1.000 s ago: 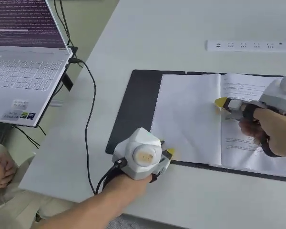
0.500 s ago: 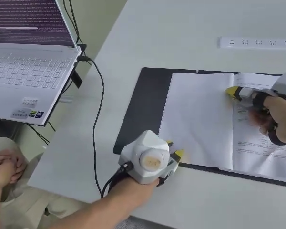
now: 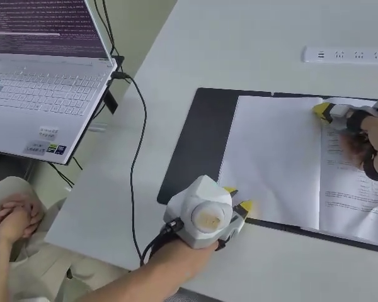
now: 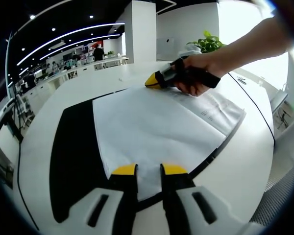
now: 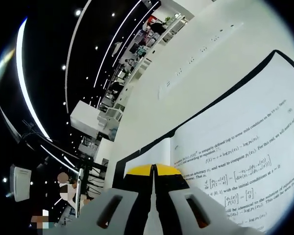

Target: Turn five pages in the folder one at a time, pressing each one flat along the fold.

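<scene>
A black folder [image 3: 195,145] lies open on the white table. A blank white page [image 3: 271,163] is turned to its left side, and a printed page [image 3: 353,189] lies on the right. My right gripper [image 3: 321,111] is shut with nothing in it. Its yellow tips rest on the fold near the folder's far edge, and it also shows as the right gripper [image 4: 154,81] in the other view. My left gripper [image 3: 237,199] rests on the near edge of the blank page [image 4: 152,127]. Its jaws stand slightly apart, open, with paper showing in the gap.
An open laptop [image 3: 44,94] stands on the left, and a black cable [image 3: 135,157] runs down from it past the folder's left side. A white power strip [image 3: 346,55] lies at the back. A person's clasped hands [image 3: 12,217] are at the lower left.
My right gripper has slid along the fold toward the folder's far edge. The left gripper has stayed on the page's near edge. The head camera has shifted.
</scene>
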Action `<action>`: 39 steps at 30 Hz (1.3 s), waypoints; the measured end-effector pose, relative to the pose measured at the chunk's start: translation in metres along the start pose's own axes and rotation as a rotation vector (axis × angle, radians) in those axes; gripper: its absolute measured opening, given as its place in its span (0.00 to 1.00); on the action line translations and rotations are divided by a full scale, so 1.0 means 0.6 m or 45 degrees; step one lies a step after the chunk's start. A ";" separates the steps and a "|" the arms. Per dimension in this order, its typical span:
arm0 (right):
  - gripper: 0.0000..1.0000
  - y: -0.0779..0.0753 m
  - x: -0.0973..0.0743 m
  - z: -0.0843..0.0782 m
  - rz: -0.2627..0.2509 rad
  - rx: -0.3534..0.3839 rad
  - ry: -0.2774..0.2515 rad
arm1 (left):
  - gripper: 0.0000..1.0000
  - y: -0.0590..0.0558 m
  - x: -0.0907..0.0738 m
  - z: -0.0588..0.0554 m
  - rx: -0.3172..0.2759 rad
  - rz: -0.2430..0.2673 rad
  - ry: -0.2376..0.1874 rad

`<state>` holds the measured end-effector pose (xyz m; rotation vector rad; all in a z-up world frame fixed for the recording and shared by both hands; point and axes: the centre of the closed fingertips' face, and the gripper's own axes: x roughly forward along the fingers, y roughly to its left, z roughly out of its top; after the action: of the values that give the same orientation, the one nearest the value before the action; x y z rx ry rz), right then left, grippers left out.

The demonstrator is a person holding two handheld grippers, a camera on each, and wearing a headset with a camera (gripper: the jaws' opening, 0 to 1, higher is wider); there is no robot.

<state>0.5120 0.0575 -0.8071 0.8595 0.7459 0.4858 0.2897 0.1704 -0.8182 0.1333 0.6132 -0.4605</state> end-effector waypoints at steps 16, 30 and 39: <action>0.00 -0.007 0.022 0.039 -0.033 0.105 -0.106 | 0.16 0.003 0.000 0.000 -0.005 -0.001 -0.018; 0.00 -0.002 0.013 0.025 -0.016 0.092 -0.049 | 0.15 0.004 0.002 -0.001 0.006 0.005 -0.021; 0.00 0.004 -0.007 -0.002 0.009 0.059 0.012 | 0.15 0.004 0.001 -0.001 0.019 0.009 -0.020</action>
<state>0.5080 0.0567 -0.8043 0.9035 0.7656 0.4808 0.2908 0.1722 -0.8193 0.1456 0.5936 -0.4592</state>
